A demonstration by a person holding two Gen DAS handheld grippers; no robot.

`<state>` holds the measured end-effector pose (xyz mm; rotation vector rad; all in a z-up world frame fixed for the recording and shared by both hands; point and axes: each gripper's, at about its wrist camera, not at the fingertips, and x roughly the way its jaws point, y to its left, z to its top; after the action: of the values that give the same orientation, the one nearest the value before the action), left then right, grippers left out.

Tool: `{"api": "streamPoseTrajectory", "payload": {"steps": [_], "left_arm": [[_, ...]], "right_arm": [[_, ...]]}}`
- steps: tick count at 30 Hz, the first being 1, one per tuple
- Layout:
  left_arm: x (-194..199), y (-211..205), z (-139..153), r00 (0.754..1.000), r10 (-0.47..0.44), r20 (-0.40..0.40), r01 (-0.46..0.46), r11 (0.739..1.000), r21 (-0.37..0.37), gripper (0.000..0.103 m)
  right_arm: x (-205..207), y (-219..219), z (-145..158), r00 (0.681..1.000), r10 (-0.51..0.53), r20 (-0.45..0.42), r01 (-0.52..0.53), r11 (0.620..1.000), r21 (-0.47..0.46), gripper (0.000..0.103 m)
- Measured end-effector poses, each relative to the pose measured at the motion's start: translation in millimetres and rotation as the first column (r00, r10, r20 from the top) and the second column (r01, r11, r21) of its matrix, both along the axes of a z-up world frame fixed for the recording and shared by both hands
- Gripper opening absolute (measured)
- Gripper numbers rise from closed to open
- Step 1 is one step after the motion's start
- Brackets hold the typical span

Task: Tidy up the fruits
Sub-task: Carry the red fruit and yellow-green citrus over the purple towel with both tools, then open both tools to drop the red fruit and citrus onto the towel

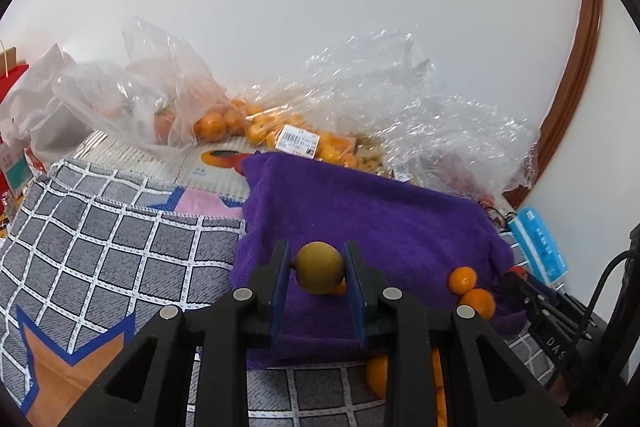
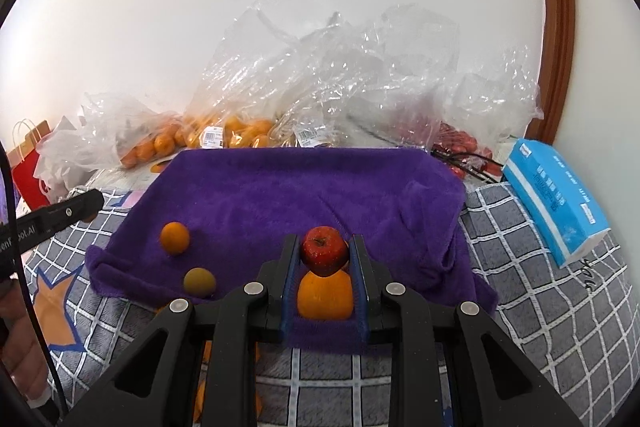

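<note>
White wall behind; grey checked blanket point(image 1: 100, 247) covers surface w/ purple towel point(image 1: 360, 211) laid on top; clear plastic bags point(image 1: 352, 95) of fruit heaped along wall.

Left wrist view: left gripper point(image 1: 320, 267) fingers pinching a yellow-green round fruit point(image 1: 320, 268), one pad on each side; fruit sits at the fingertips, over the towel's near part; small bit of orange visible just behind and below it, identity unclear. Two small oranges point(image 1: 470, 291), touching each other, lie on towel to right of the fingers; right gripper's black body at far right edge. Blue tissue pack point(image 1: 538, 247) beyond that.

Right wrist view: right gripper point(image 2: 324, 253) fingers clamped on a red apple point(image 2: 324, 250), held at the tips above towel; a large orange point(image 2: 325, 295) sits between the fingers directly below the apple, nearer the camera; contact w/ pads cannot be told. Left of the fingers: one small orange point(image 2: 175, 237) on towel, and the yellow-green fruit nearer the towel's front edge. Tissue pack lies right of fingers, off the towel.
</note>
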<state>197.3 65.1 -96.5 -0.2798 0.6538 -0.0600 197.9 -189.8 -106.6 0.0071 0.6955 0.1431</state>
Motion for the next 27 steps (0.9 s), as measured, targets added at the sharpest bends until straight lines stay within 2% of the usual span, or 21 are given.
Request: {"api": "streamPoseTrajectory", "payload": {"steps": [5,11,18,27], "left_arm": [[10,3,-21,0.998,0.012,-0.063,-0.013,1.0,-0.014,0.026],[13,3,-28,0.998,0.011,-0.063,-0.011,1.0,-0.009,0.026],[16,-4,-33,0.997,-0.004,-0.071,0.004,1.0,0.001,0.026],[23,-5,-41,0.994,-0.02,-0.111,0.017,0.999,-0.029,0.026]], "right_arm": [[7,-4,-16,0.999,-0.012,-0.037,0.012,1.0,0.003,0.024],[13,-10,-26,0.998,-0.023,-0.055,0.024,1.0,0.014,0.024],[13,-13,-27,0.999,-0.031,-0.041,0.032,0.999,0.021,0.024],[10,-10,-28,1.0,-0.025,-0.018,0.025,1.0,-0.001,0.026]]}}
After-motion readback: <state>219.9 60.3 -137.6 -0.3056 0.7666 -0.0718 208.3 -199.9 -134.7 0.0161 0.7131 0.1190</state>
